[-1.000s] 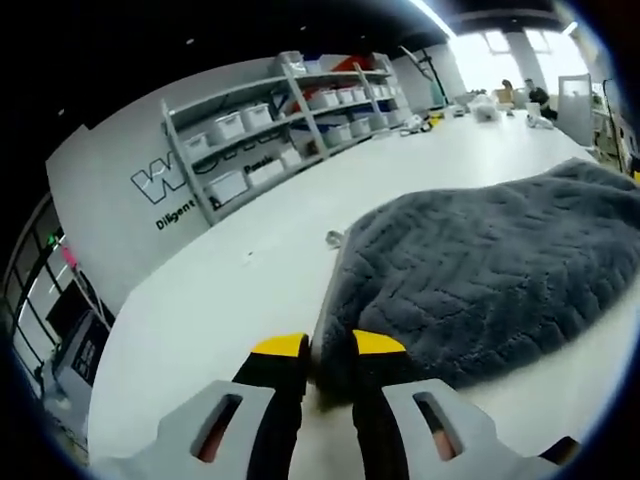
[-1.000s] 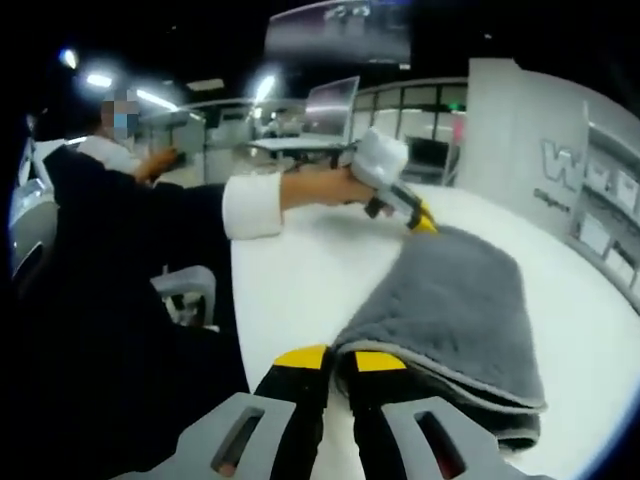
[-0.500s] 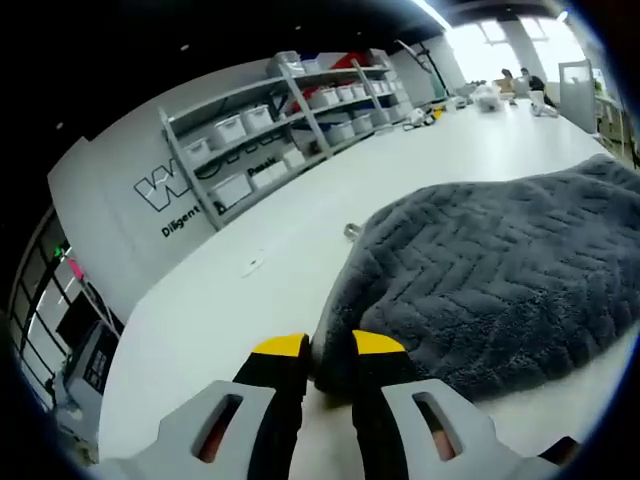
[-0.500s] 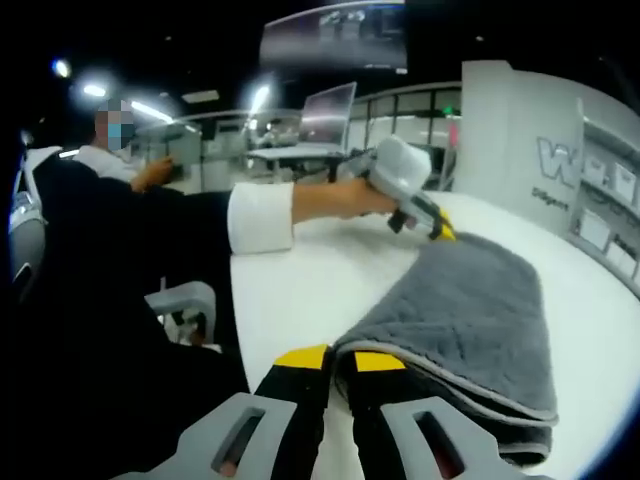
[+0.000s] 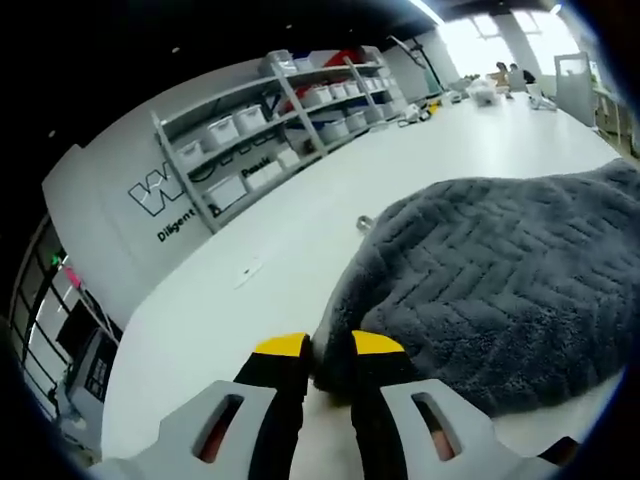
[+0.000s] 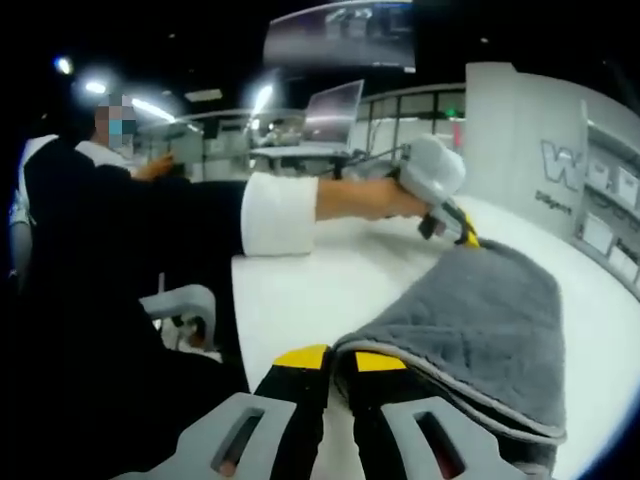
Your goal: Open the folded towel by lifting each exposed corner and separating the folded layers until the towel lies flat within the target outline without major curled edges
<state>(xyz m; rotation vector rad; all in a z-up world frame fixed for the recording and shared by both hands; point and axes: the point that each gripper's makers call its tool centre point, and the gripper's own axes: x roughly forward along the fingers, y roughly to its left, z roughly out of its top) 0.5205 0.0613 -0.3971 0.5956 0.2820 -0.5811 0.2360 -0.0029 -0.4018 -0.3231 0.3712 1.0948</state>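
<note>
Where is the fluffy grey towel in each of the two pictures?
Left gripper view: the grey towel spreads across the right half, a corner pinched between the left gripper jaws.
Right gripper view: it lies lower right, its edge clamped in the right gripper.
Shared landmark: the white table under it.

a long white surface (image 5: 250, 300) runs back toward bright windows (image 5: 490, 35). against the grey wall stands a metal shelving unit (image 5: 270, 120) loaded with white bins, beside large lettering (image 5: 165, 190) on the wall. a small metallic bit (image 5: 365, 222) lies on the surface. farther off, a laptop (image 6: 333, 112) sits open on a desk, near a grey chair (image 6: 185, 305).
</note>
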